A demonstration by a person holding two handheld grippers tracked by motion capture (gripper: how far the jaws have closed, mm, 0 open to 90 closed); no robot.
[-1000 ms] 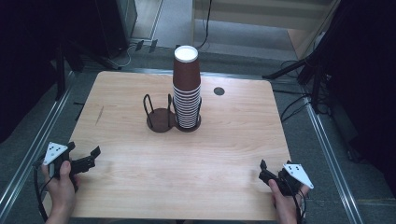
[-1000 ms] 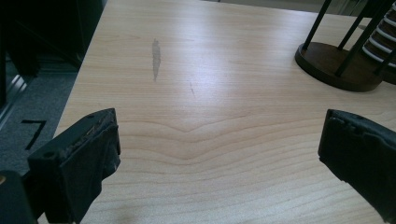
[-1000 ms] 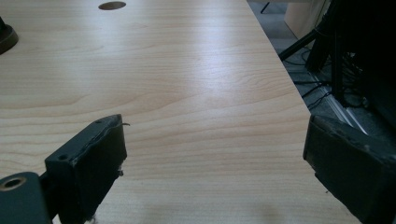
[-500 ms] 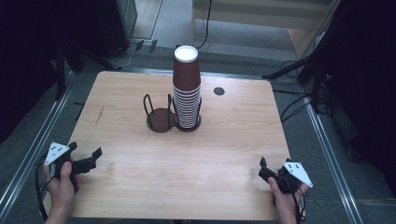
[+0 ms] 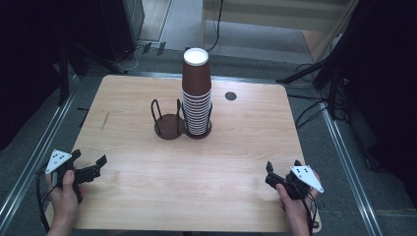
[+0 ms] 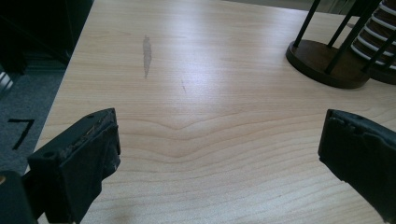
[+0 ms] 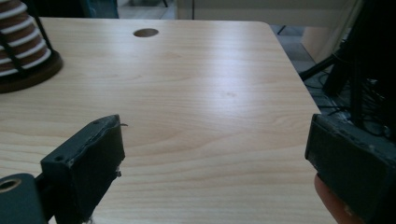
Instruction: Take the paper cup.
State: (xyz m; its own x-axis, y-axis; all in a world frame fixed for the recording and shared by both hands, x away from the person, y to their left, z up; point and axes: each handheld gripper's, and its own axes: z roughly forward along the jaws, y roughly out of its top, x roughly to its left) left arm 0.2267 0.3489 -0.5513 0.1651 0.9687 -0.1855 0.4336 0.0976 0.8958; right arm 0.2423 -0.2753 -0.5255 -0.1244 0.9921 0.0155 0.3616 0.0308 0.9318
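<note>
A tall stack of brown paper cups (image 5: 196, 93) stands upright near the middle of the tabletop (image 5: 246, 142), a little toward the far edge, its white-rimmed top cup (image 5: 195, 56) highest of all. The stack sits in the right-hand ring of a dark wire cup holder (image 5: 169, 122), whose left-hand base (image 5: 168, 126) is bare (thin black uprights rise around both).

The left gripper (image 5: 90, 167) rests at the near left corner of the tabletop, held in a hand (image 5: 63, 189), well apart from the cups. Its jaws are spread wide with only bare wood between them, as the left gripper view (image 6: 217, 163) makes plain; the holder's base (image 6: 327, 63) shows there at the far right.

The right gripper (image 5: 282, 173) lies at the near right corner, also held in a hand (image 5: 295, 209) and well apart from the stack. Its jaws too stand spread, nothing between them (image 7: 215, 158).

A small round hole (image 5: 230, 96) sits in the tabletop to the far right of the cups, and a faint dark streak (image 6: 146, 53) marks the wood toward the left edge.
</note>
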